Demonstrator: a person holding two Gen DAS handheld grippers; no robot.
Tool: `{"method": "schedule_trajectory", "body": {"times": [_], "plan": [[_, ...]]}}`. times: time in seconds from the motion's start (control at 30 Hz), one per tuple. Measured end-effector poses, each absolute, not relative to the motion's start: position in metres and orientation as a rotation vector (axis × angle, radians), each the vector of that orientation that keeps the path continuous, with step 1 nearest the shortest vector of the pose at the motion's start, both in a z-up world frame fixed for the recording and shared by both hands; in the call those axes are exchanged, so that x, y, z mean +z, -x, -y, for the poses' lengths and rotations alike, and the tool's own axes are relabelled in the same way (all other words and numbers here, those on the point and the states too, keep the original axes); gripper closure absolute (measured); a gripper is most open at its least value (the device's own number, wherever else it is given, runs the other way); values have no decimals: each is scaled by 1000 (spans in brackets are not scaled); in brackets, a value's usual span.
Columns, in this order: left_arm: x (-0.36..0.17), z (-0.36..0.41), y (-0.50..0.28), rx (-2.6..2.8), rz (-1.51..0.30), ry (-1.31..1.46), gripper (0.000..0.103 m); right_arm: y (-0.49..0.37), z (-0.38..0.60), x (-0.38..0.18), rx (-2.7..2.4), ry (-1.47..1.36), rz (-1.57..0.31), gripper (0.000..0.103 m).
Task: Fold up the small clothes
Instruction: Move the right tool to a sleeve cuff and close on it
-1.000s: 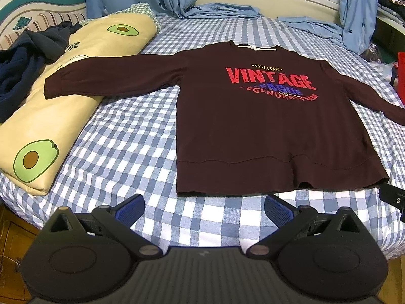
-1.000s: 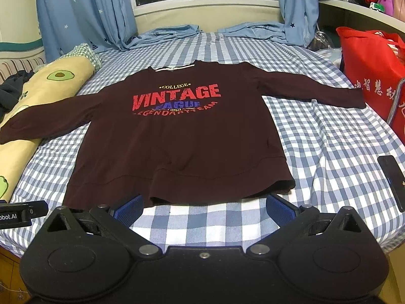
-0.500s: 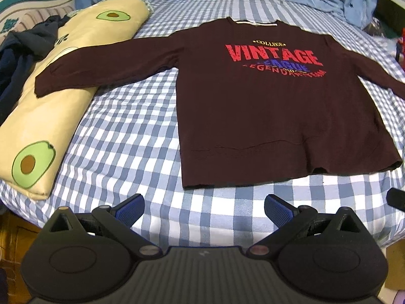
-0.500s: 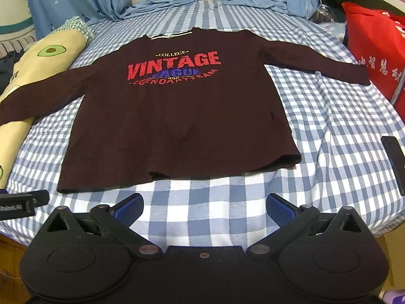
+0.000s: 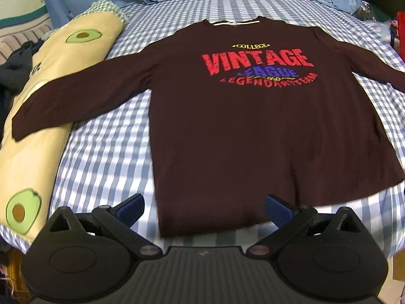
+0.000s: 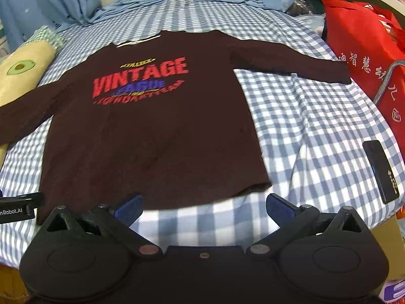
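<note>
Lying flat, face up on the checked bed (image 5: 106,152): maroon sweatshirt (image 5: 253,126), sleeves outstretched. Closer to its near hem than a second ago: left hand-held gripper (image 5: 203,209) and right hand-held gripper (image 6: 203,206), both spread wide, empty.

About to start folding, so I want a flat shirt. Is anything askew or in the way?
The shirt lies flat, print up, but its left sleeve is draped up over the avocado pillow rather than on the sheet. A dark phone lies on the bed beside the right side, apart from the shirt.
</note>
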State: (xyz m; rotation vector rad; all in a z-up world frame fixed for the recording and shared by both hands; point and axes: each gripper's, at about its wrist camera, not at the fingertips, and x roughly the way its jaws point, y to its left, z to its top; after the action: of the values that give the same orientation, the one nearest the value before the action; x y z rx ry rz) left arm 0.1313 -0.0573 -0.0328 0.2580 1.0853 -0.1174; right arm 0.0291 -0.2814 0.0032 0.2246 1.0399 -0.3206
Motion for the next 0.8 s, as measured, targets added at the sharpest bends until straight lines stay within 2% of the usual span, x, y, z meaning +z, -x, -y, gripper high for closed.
{"method": "schedule_trajectory", "body": {"times": [0.53,0.8], "plan": [[-44,198,-216,-64,-1168,-308,1,-117,425,-36,-264,-299,-1134,0],[-52,266,-246,-9,-1247,-328,0,-141,508,-52,-290,-294,-1072,0]]}}
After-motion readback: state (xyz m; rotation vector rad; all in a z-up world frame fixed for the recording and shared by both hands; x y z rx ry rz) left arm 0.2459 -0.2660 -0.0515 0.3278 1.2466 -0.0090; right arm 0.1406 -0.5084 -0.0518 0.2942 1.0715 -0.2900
